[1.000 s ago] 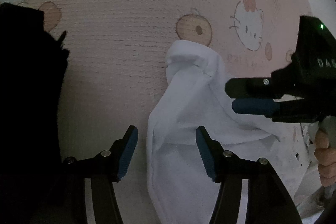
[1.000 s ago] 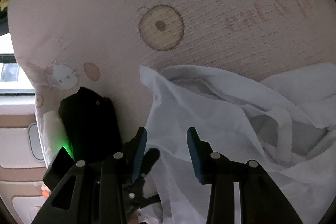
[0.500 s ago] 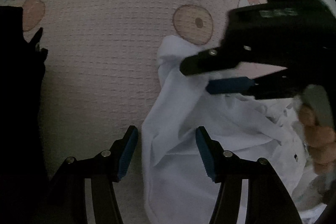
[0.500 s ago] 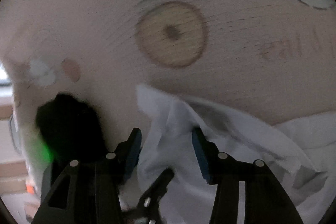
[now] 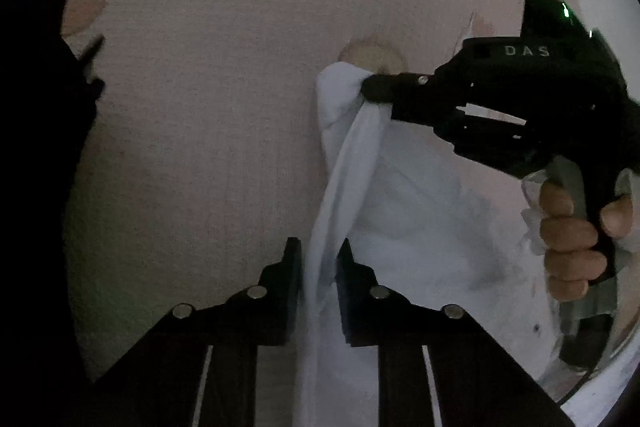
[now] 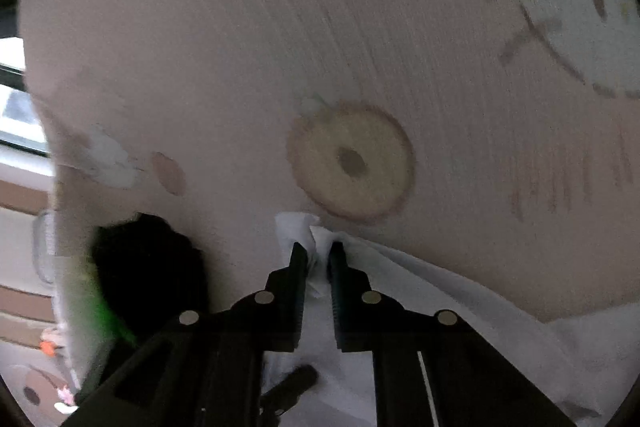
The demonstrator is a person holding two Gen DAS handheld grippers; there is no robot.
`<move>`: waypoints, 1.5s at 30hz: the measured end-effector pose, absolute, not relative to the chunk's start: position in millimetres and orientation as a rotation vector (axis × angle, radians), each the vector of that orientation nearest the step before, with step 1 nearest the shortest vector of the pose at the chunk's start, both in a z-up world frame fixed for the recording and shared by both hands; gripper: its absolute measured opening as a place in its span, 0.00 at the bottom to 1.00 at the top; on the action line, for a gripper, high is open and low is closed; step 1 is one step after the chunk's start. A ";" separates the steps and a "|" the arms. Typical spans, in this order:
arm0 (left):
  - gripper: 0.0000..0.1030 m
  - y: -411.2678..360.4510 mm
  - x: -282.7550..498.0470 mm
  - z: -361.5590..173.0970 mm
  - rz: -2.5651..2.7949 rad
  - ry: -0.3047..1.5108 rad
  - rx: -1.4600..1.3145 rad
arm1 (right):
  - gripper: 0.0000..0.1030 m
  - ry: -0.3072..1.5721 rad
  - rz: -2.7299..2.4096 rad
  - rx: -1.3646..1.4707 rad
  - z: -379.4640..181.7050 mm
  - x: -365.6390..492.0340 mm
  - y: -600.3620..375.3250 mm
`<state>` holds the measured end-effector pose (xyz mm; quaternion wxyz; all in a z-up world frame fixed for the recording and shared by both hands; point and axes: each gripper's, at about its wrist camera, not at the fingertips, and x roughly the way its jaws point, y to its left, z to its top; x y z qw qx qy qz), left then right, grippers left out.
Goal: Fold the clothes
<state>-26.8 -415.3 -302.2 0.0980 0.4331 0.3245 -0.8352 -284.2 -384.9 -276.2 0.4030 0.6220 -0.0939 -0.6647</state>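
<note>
1. I am working over a pink cartoon-print sheet (image 6: pixel 400 27).
2. My left hand-held gripper (image 5: pixel 318 267) and right hand-held gripper (image 6: pixel 319 259) are both pinching the white garment (image 5: pixel 400 227).
3. It is hanging bunched, not yet folded flat.

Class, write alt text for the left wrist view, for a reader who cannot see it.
Both grippers pinch a white garment over a pink cartoon-print cover: the left gripper grips a hanging fold near the bottom, and the right gripper, held in a hand at right, clamps the bunched top corner. A dark shape fills the left edge.
</note>
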 end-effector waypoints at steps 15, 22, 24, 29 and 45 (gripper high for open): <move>0.12 -449.6 -40.5 -292.2 -2.422 1.043 1.194 | 0.07 -0.070 -1.721 1.566 -225.9 -292.7 -411.8; 0.65 -441.5 -82.0 -305.3 -2.373 0.947 1.241 | 0.38 -0.030 -1.630 1.704 -238.6 -279.0 -401.0; 0.65 -447.1 -74.2 -306.5 -2.392 0.958 1.230 | 0.38 -0.015 -1.620 1.727 -247.2 -279.2 -404.9; 0.64 -448.6 -90.6 -323.8 -2.440 0.977 1.244 | 0.38 0.021 -1.601 1.784 -269.6 -280.5 -415.6; 0.11 -423.7 -138.9 -352.0 -2.563 0.801 1.235 | 0.11 0.089 -1.617 1.704 -297.4 -272.3 -444.9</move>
